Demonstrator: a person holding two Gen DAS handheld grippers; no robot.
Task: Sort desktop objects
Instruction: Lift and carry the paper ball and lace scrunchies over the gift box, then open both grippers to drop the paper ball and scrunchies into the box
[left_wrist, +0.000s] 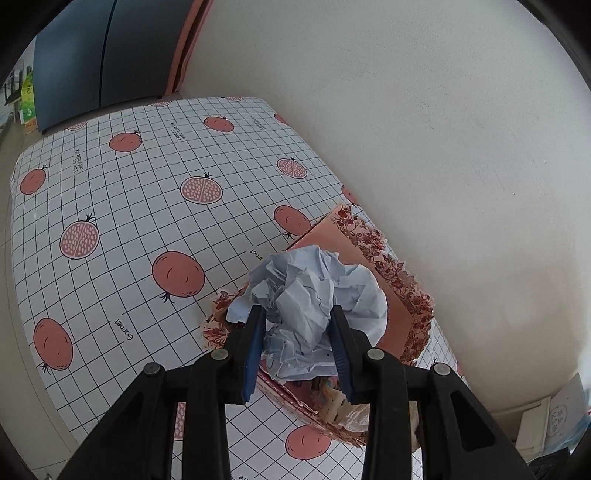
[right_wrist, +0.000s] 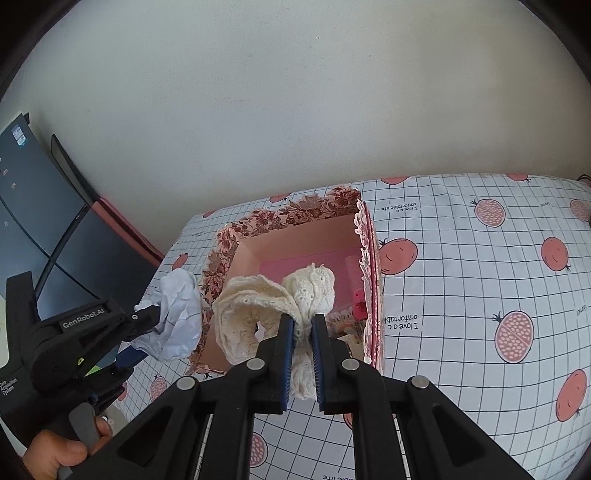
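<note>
My left gripper is shut on a crumpled pale blue paper ball and holds it over the near edge of the pink floral box. In the right wrist view the left gripper holds the paper ball just left of the box. My right gripper is shut on a cream lace cloth and holds it above the open box. Small items lie inside the box, partly hidden.
The table has a white grid cloth with pomegranate prints and stands against a white wall. A dark cabinet is beyond its far end. White boxes sit at lower right. A hand holds the left gripper.
</note>
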